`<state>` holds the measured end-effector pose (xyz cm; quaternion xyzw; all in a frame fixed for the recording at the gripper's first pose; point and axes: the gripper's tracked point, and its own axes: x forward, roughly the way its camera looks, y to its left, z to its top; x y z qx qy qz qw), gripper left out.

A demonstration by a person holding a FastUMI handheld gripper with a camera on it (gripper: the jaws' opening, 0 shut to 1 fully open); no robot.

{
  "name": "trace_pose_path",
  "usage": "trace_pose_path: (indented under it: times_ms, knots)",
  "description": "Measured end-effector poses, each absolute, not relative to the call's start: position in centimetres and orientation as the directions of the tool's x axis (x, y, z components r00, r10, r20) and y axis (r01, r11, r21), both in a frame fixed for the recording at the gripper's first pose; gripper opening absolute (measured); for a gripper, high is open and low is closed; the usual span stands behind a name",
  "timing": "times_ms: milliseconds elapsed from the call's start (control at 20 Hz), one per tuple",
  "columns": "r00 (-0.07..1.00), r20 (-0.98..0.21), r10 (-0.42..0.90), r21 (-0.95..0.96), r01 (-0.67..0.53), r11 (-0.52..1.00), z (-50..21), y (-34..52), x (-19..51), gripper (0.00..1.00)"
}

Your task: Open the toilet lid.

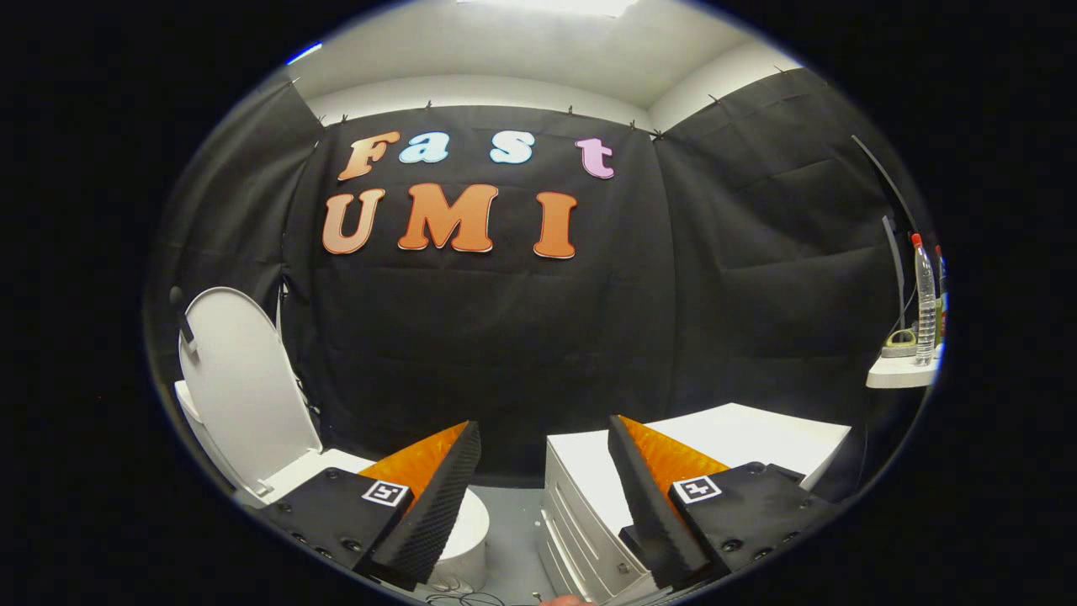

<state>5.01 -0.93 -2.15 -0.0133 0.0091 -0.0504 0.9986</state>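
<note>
My tool (545, 438) fingers spread apart, holding nothing; toilet lid (240, 383) stands upright, beyond my left finger (437, 492).

A white cabinet (589, 497) with drawers stands at the lower right of the frame on a grey floor (509, 526). At the right edge, a small white shelf (899, 372) carries a clear plastic bottle (925, 303) with a red cap, upright, and a low greenish object just beside it, too small to identify.
</note>
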Motion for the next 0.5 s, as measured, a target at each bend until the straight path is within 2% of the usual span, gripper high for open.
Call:
trace_pose_path:
  times_ms: [500]
  knots:
    - [0.995, -0.019, -0.093, -0.027, 0.093, 0.995, -2.18, -0.79, 5.01, 0.98]
